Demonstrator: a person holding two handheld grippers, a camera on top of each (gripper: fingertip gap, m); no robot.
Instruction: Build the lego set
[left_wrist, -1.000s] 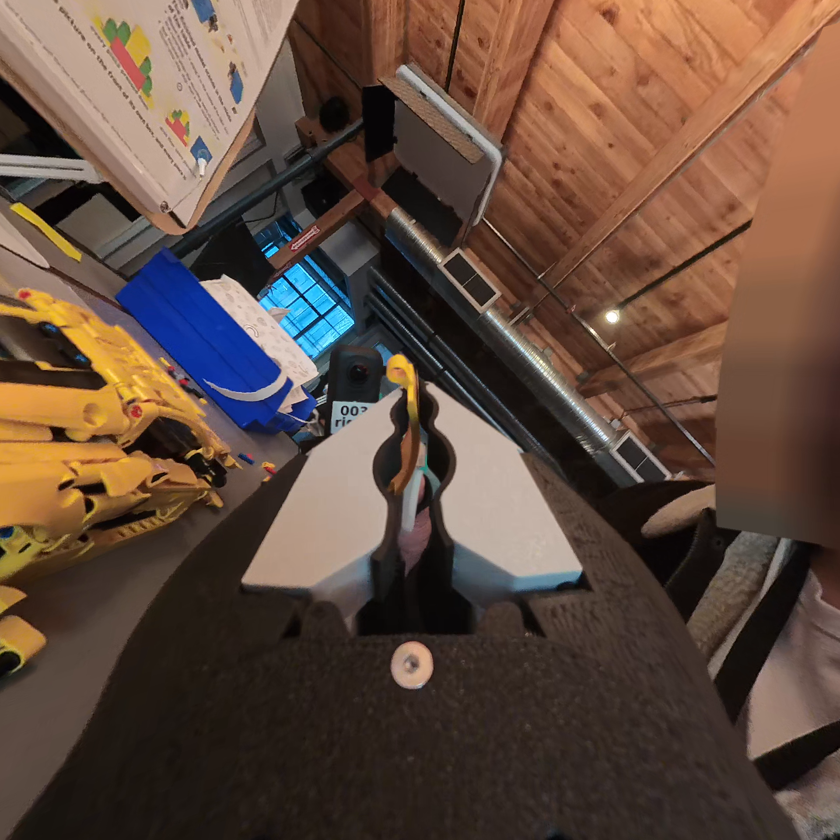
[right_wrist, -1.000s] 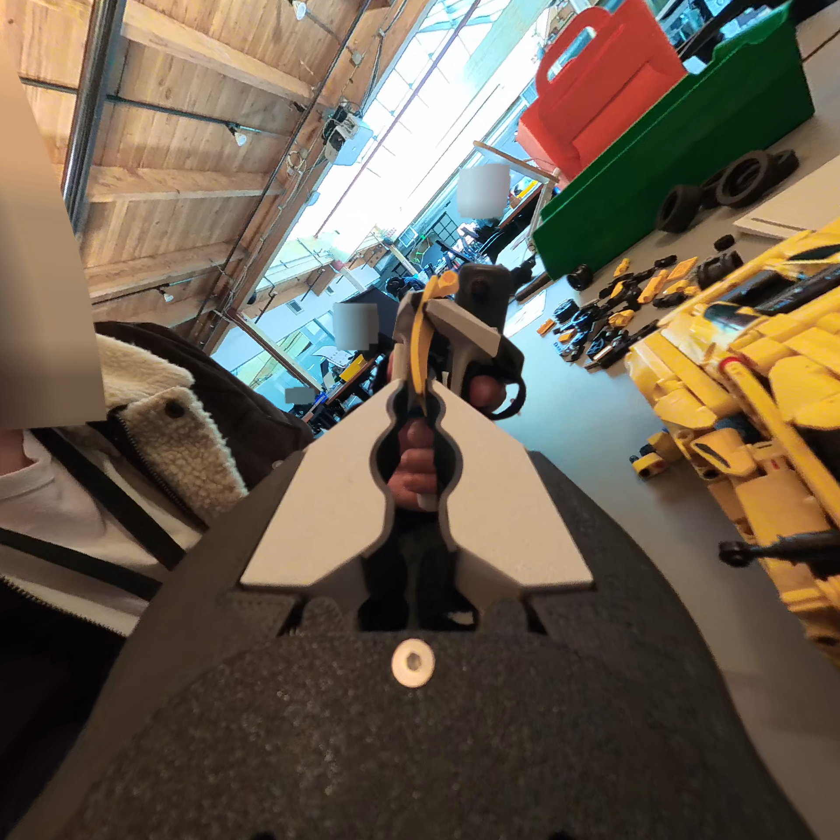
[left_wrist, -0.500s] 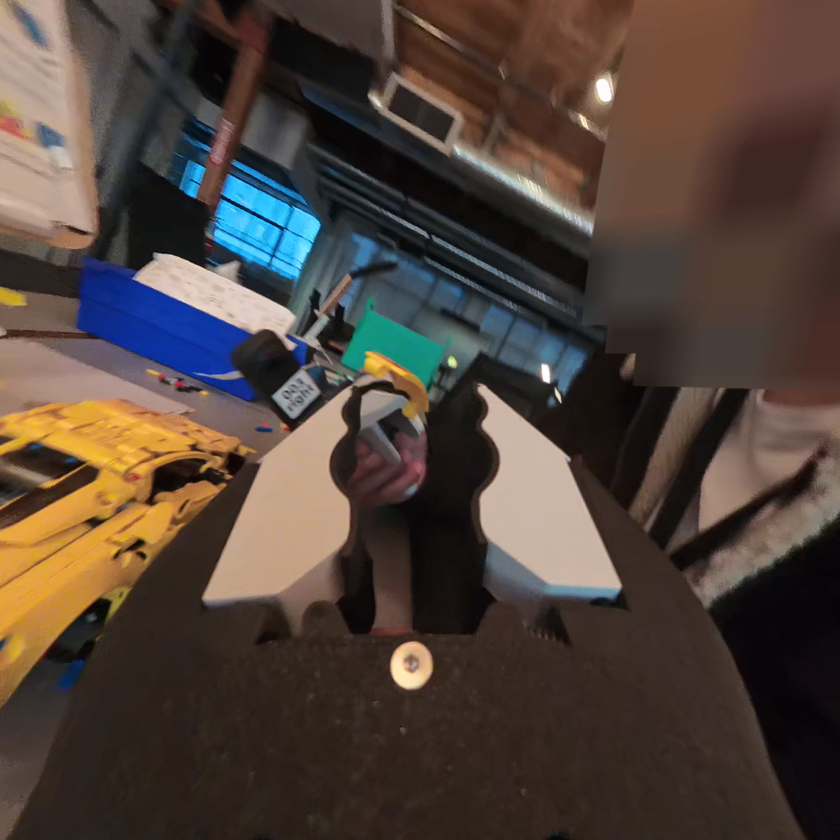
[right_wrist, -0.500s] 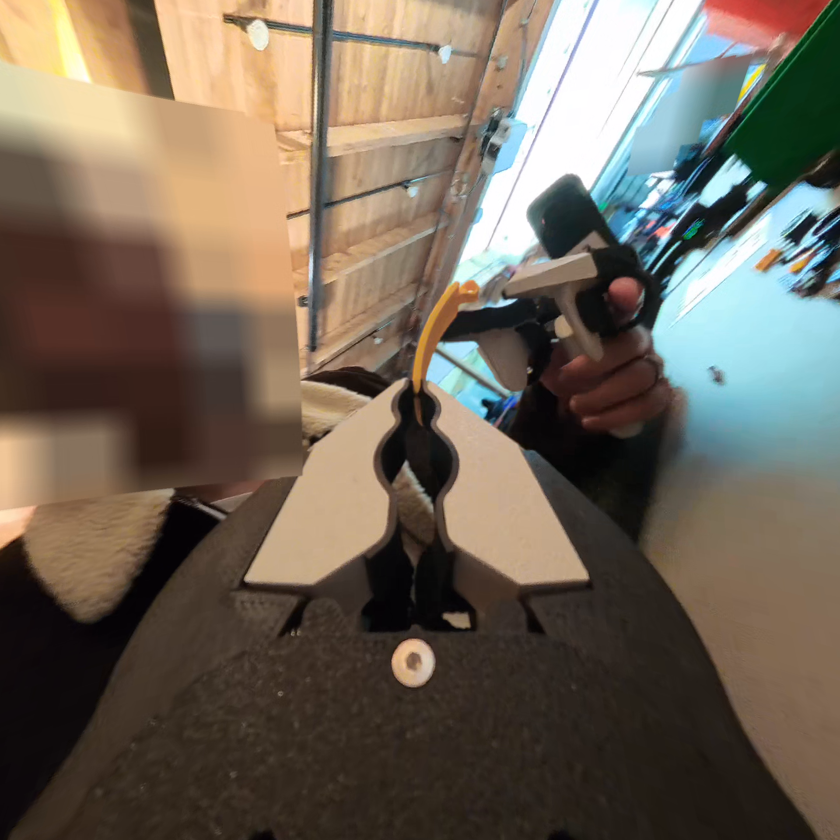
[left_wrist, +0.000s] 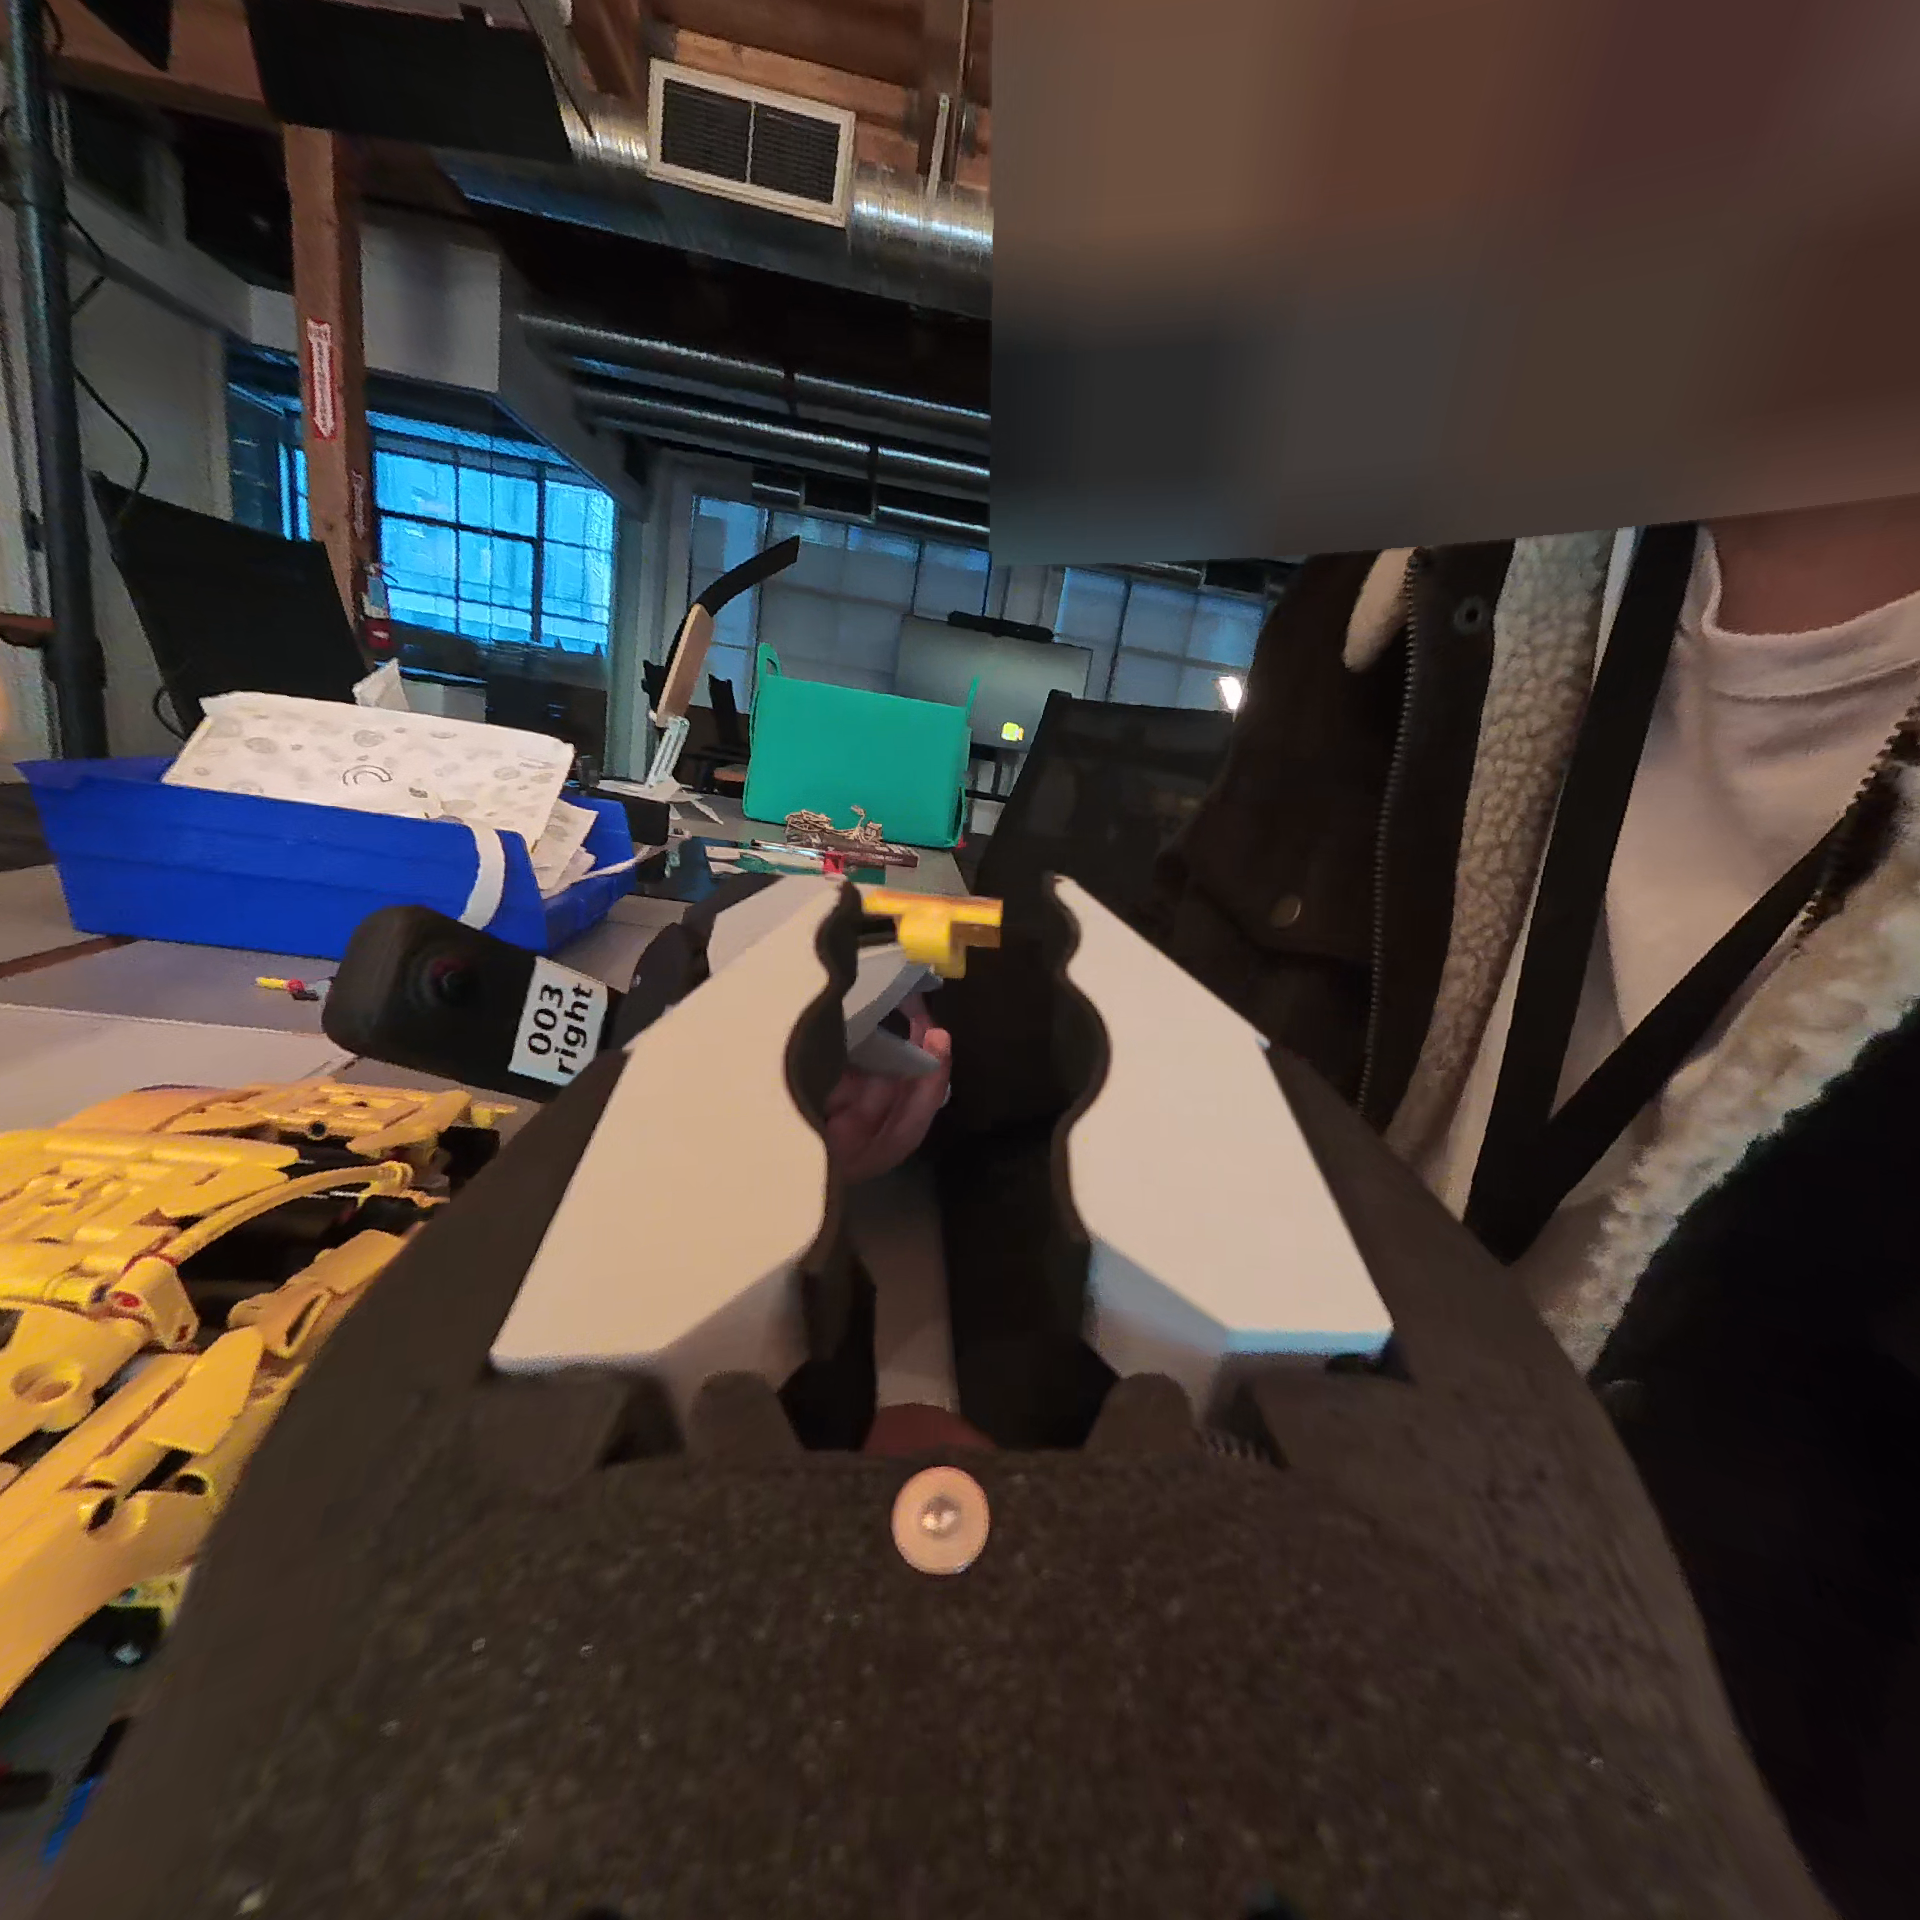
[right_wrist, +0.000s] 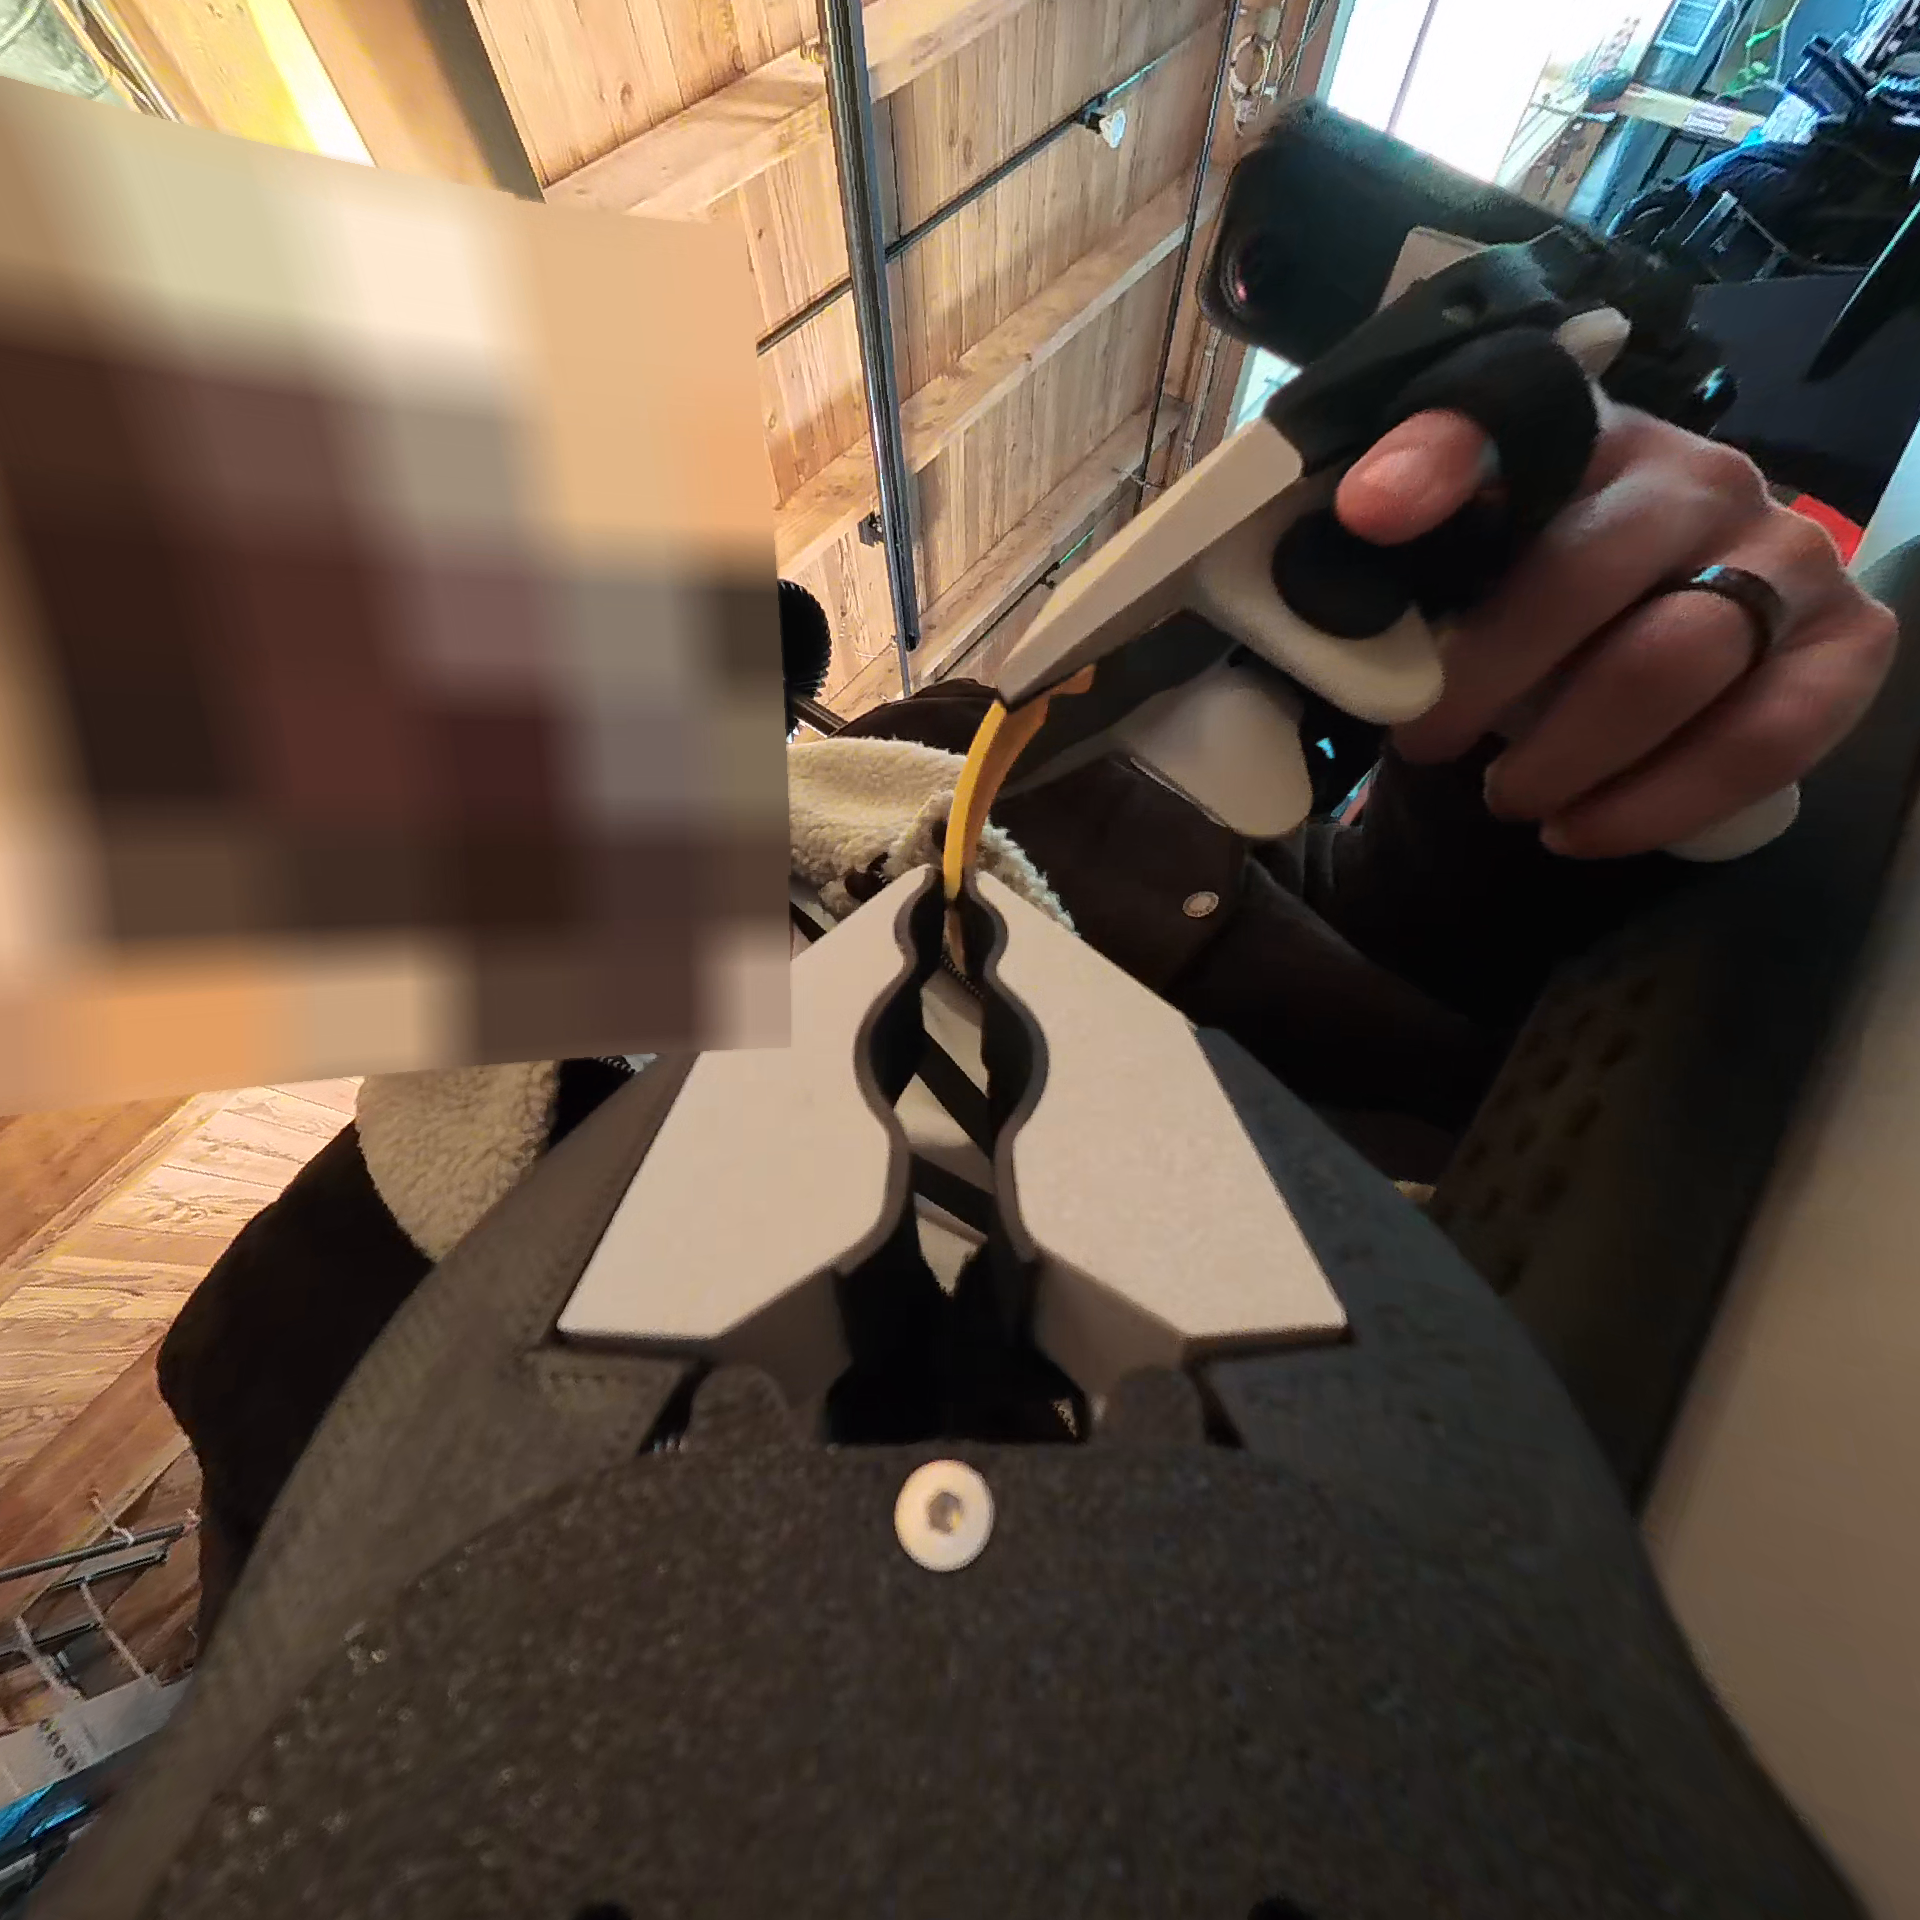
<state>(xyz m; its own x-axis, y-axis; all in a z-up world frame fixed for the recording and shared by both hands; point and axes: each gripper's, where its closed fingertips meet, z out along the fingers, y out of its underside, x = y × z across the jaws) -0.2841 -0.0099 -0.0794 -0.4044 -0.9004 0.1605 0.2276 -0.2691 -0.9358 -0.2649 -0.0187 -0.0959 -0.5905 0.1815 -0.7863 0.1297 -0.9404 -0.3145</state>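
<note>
A thin curved yellow Lego piece (right_wrist: 975, 805) is held in the air, clamped at its lower end by my right gripper (right_wrist: 951, 888), which is shut on it. In the left wrist view the piece's other end (left_wrist: 932, 923) sits between the tips of my left gripper (left_wrist: 945, 902), whose jaws stand wide apart. In the right wrist view the left gripper (right_wrist: 1049, 691) reaches in from the upper right, held by a hand, with its tips at the piece's top end. The large yellow Lego car model (left_wrist: 156, 1278) lies on the grey table at lower left.
A blue bin (left_wrist: 260, 883) with patterned paper stands at the back left of the table, and a green bag (left_wrist: 852, 774) farther back. The person's brown fleece-lined jacket (left_wrist: 1351, 831) is close behind both grippers. The right gripper's camera (left_wrist: 436, 982) shows beside the model. The grippers are tip to tip, or close to it. The large yellow Lego car model (left_wrist: 156, 1278) is about equally far from each gripper, around 20 cm.
My left gripper has opened; a second ago it was shut on the yellow piece. Both grippers have swung round towards the person, and the right one has kept hold of the piece.
</note>
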